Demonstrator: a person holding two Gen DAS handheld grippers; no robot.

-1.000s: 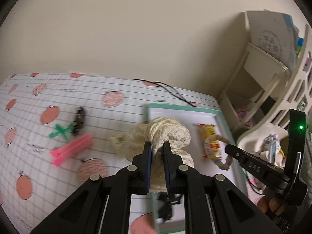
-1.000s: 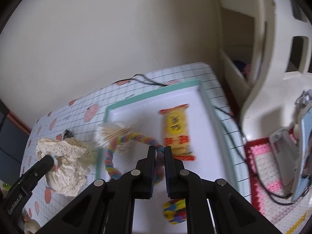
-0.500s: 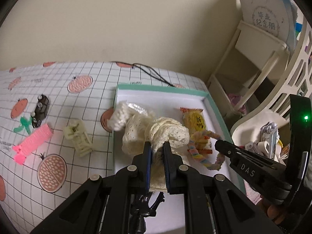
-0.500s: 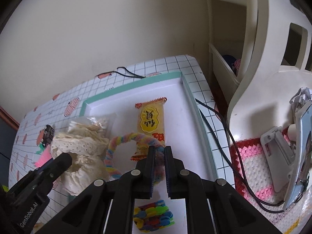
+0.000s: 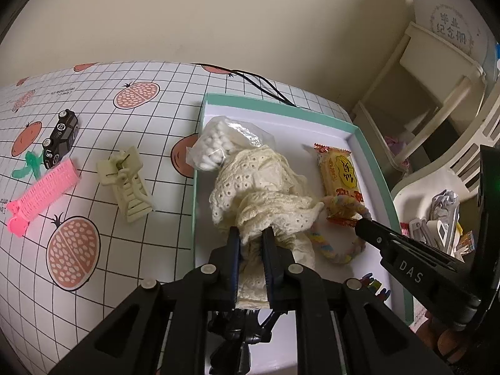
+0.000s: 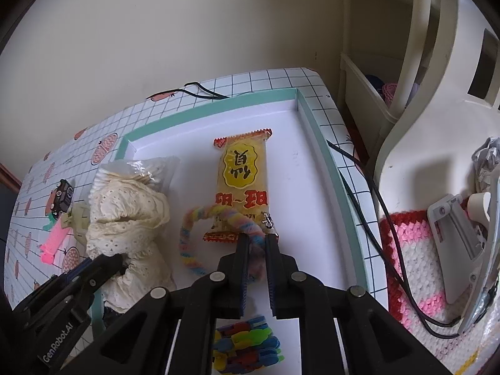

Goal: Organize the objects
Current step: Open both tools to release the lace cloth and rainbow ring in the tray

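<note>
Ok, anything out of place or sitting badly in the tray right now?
Yes. The bag of cotton swabs hangs over the tray's left rim, partly under the lace cloth. The rainbow cord, held in the right tongs, drapes across the snack packet. A toy car, pink clip and cream clip lie outside on the table.

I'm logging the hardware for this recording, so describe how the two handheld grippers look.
Both are matte black plastic. The left gripper and right gripper each have two flat fingers with dark blue pads and silver screws on the linkage arms. One body reads "DAS" in white, the other "GenRobot.AI". A green light glows on the right unit.
</note>
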